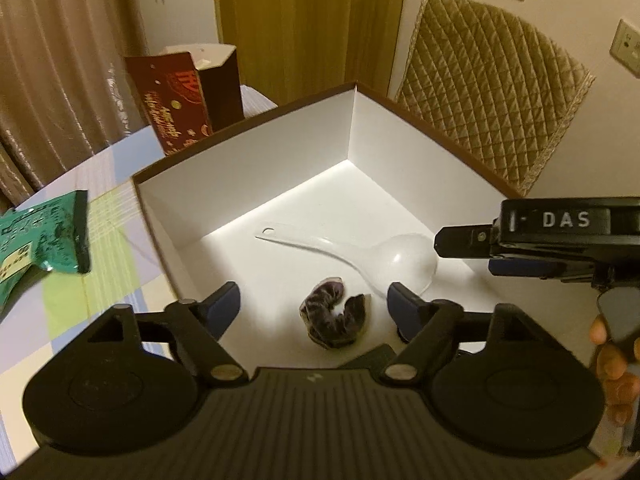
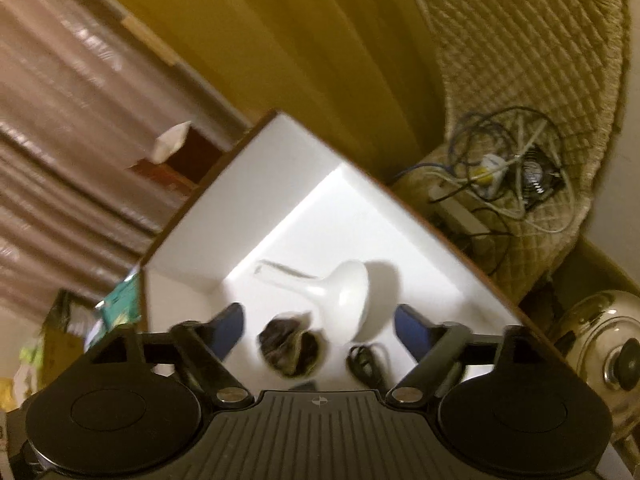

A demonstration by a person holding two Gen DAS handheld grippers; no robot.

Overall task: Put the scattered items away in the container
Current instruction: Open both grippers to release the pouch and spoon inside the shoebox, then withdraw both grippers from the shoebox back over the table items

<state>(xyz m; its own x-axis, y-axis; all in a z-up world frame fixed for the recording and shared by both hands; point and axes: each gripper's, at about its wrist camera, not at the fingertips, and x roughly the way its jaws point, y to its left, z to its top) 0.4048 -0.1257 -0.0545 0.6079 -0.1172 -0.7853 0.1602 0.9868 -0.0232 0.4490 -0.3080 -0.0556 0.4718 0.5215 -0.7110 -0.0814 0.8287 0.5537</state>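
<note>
A white box with a brown rim [image 1: 256, 184] stands on the table. Inside lie a white rice spoon [image 1: 372, 256] and a dark velvet scrunchie [image 1: 332, 316]. My left gripper [image 1: 313, 293] hangs open just above the box floor, its blue pads on either side of the scrunchie without touching it. My right gripper [image 1: 468, 252] reaches in from the right over the box's edge. In the right wrist view the right gripper [image 2: 319, 313] is open and holds nothing, above the spoon [image 2: 344, 300], the scrunchie [image 2: 290, 346] and a small black looped item [image 2: 366, 362] inside the box [image 2: 240, 208].
A green packet [image 1: 44, 236] lies on the checked tablecloth left of the box. A dark red carton [image 1: 188, 96] stands behind it. A quilted chair [image 1: 488, 92] at the back right carries tangled cables [image 2: 496, 168]. A glass pot lid [image 2: 604, 344] is at right.
</note>
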